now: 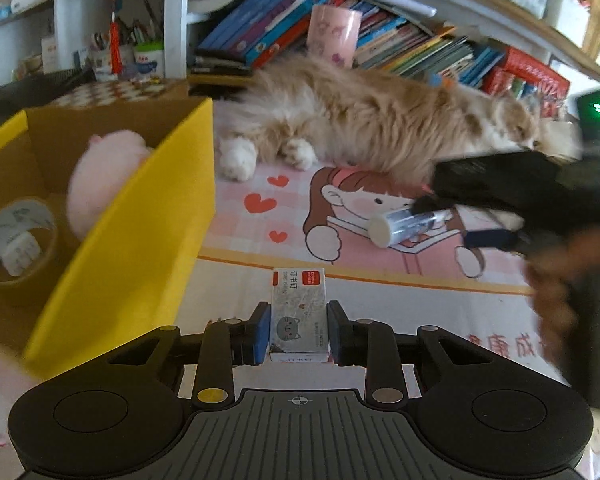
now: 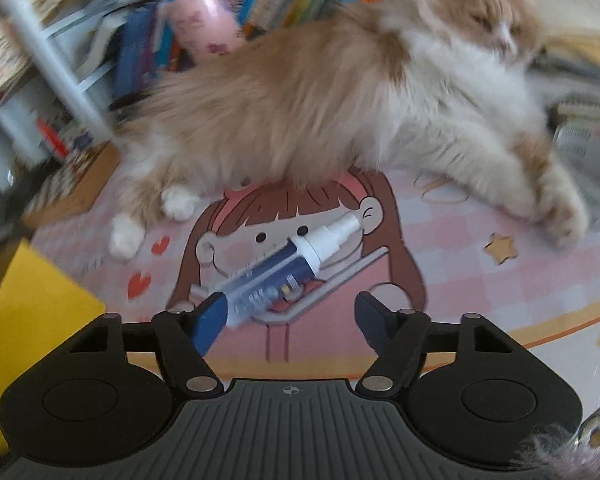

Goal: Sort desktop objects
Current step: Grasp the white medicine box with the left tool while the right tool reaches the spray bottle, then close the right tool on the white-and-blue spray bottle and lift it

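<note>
Your left gripper [image 1: 299, 334] clamps staple box [image 1: 299, 312], yellow bin [image 1: 112, 240] at 10 o'clock. Your right gripper [image 2: 286, 316] open, spray bottle [image 2: 284, 270] between jaws, touching left finger only, lying on mat [image 2: 480, 292]. Risks: one-sided contact rolls bottle away; cat [image 2: 340, 92] at 12 o'clock may stir; box may clip bin wall.

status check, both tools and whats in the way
Left tool shut on staple box. Right tool open around spray bottle, not gripped. Yellow box to the left. Cat sprawled just behind bottle.
</note>
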Demonstrator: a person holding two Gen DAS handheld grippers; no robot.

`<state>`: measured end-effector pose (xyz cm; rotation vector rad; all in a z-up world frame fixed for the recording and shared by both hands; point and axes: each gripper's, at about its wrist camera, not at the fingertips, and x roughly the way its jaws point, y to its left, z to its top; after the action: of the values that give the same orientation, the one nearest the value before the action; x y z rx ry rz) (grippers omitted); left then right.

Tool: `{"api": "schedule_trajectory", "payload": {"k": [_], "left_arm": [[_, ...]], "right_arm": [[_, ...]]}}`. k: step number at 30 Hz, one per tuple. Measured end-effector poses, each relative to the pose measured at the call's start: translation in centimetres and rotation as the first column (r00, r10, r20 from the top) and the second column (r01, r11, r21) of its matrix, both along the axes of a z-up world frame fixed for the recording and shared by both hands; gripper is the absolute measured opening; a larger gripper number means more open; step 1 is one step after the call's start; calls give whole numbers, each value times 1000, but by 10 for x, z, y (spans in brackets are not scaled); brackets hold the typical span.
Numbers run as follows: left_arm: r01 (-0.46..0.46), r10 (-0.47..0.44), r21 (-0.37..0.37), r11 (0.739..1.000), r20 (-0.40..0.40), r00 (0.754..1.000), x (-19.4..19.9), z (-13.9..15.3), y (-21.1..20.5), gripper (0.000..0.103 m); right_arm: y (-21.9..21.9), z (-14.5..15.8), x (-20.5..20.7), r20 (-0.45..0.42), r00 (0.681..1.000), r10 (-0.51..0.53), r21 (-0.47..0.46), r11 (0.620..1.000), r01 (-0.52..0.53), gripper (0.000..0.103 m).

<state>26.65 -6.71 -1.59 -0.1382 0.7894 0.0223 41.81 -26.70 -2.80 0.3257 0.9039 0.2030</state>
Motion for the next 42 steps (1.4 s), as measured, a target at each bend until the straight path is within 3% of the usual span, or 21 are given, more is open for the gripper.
{"api": "schedule_trajectory", "payload": {"k": [3, 8, 9, 13, 15, 17, 23, 25, 32, 42], "left_arm": [[-1, 1, 4, 1000, 9, 1000, -11, 8, -1, 28], [-7, 7, 21, 1000, 16, 1000, -23, 15, 2, 28], [-12, 12, 20, 1000, 18, 1000, -25, 16, 3, 28], [-10, 10, 15, 1000, 20, 1000, -29, 18, 6, 28], [-1, 1, 13, 1000, 24, 1000, -30, 19, 6, 28], [8, -9, 8, 1000, 31, 999, -32, 20, 7, 28], [32, -32, 3, 999, 35, 999, -34, 19, 4, 28], [36, -36, 1, 999, 35, 999, -34, 19, 3, 28], [45, -45, -2, 999, 35, 998, -35, 19, 2, 28], [50, -50, -11, 999, 60, 997, -44, 26, 7, 28]], "right_arm": [[3, -5, 17, -29, 997, -68, 54, 996, 70, 68], [21, -21, 33, -52, 994, -99, 19, 995, 100, 65], [26, -22, 31, -20, 996, -86, -9, 996, 86, 59], [33, -22, 27, 27, 1000, 6, -71, 997, -4, 55], [33, -22, 21, 52, 997, 58, -113, 992, -52, 43], [31, -20, 14, 65, 991, 113, -157, 982, -102, 38], [27, -20, -13, 79, 968, 237, -267, 941, -209, 37], [26, -27, -16, 36, 971, 235, -252, 943, -219, 36], [28, -30, -38, 84, 954, 289, -338, 909, -245, 33], [14, -26, -51, 95, 972, 215, -302, 937, -177, 29]]}}
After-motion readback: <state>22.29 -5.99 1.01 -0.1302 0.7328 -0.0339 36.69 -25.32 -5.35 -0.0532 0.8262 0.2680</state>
